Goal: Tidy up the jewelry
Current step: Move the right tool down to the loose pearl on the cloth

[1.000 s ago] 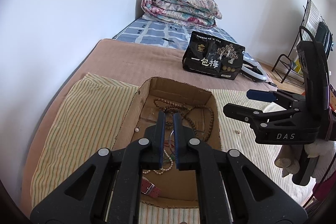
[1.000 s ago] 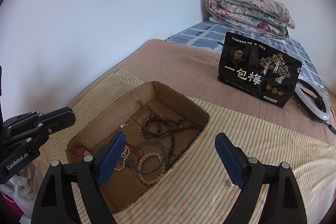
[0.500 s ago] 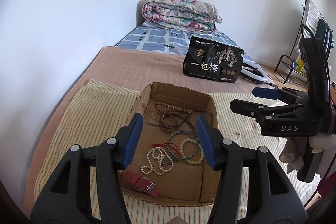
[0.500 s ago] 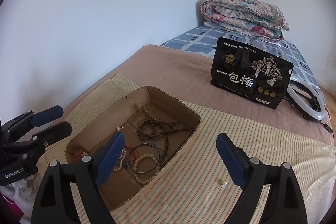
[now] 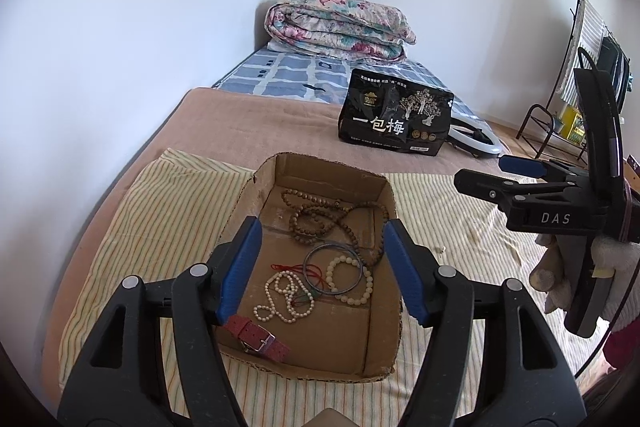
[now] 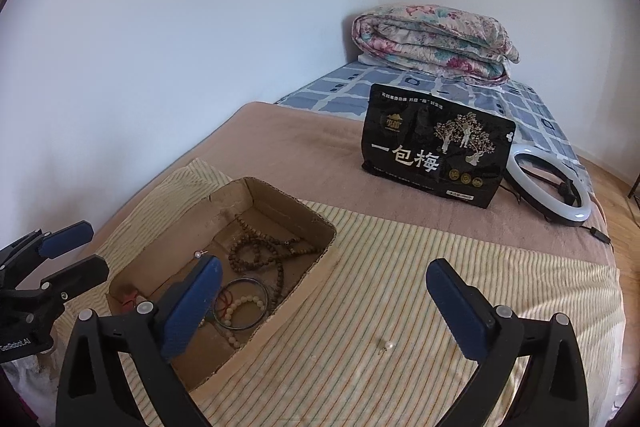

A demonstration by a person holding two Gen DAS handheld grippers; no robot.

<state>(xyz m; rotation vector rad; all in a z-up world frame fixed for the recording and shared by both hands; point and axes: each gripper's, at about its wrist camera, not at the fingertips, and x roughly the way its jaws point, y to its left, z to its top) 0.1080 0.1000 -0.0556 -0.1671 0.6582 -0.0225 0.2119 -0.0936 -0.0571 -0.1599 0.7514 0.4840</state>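
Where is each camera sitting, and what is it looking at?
Left wrist view: sits on the left claw, looking down into the cardboard box of jewelry; its own open blue-padded fingers show, plus the right claw and a gloved hand.
Right wrist view: sits on the right claw, looking across the striped cloth at a small pearl; its open fingers and the left claw show.
Both share the box, black bag, folded quilt and ring light.

bracelets (image 5: 349, 279) in box (image 5: 256, 203), bag (image 5: 394, 117) behind
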